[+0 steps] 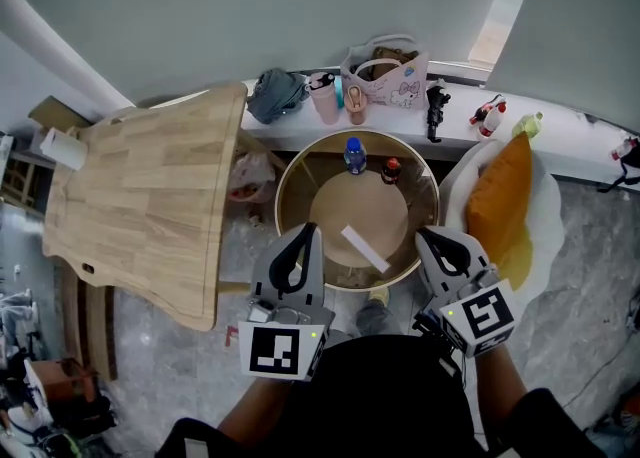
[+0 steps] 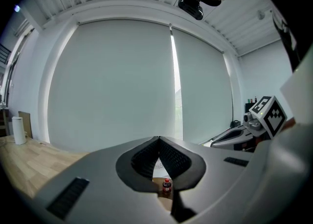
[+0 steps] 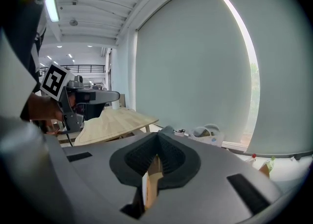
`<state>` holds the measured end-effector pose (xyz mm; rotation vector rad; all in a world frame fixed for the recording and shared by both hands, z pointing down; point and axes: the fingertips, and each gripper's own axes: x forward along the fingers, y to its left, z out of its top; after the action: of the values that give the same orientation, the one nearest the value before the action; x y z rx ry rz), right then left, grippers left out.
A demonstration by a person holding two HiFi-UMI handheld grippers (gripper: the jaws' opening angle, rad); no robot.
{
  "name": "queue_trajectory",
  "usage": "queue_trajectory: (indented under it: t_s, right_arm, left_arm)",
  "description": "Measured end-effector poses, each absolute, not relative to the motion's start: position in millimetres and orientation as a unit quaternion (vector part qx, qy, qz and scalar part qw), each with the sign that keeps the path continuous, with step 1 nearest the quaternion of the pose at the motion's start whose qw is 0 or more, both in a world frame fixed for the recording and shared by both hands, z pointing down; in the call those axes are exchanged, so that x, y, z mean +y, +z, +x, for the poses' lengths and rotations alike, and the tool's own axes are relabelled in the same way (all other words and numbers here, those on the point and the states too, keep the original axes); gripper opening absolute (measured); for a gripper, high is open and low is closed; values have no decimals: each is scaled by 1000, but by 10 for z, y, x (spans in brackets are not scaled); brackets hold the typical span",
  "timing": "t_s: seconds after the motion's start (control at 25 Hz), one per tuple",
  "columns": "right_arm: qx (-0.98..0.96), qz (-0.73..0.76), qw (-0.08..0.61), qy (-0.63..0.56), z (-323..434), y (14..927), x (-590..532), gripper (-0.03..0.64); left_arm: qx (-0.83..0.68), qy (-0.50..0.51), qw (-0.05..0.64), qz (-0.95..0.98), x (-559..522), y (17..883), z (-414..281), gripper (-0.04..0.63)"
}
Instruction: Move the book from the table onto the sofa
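The book [image 1: 365,248], thin and white, lies at an angle on the near part of the round wooden table [image 1: 290,174]. My left gripper [image 1: 305,230] hovers over the table's near left rim, jaws closed tip to tip with nothing held [image 2: 159,140]. Over the near right rim my right gripper [image 1: 426,235] is likewise shut and empty [image 3: 159,145]; only the table's wood shows through the gap behind its pads. The book lies between the two grippers, touched by neither. A white sofa seat [image 1: 455,186] with an orange cushion [image 1: 500,201] stands right of the table.
A blue-capped bottle [image 1: 354,156] and a small dark red-capped bottle [image 1: 391,170] stand at the round table's far side. A large light-wood table [image 1: 150,206] lies to the left. The window ledge [image 1: 300,128] behind holds a bag [image 1: 385,74], cups and bottles.
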<state>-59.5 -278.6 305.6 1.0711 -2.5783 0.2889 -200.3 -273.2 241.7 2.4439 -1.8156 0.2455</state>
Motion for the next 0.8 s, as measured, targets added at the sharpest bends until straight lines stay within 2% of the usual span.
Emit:
queue_trajectory:
  t_s: [0.44,0.8]
  right_arm:
    - [-924,321,159,131,-687,3225,-2946,9]
    - [-923,299,190,153,-809,3527,-3029,9]
  left_arm:
    - [-615,107,45,780,-2814,2515,-1984,10]
    - [-621,143,65,768,-2799,2800,-2180,10]
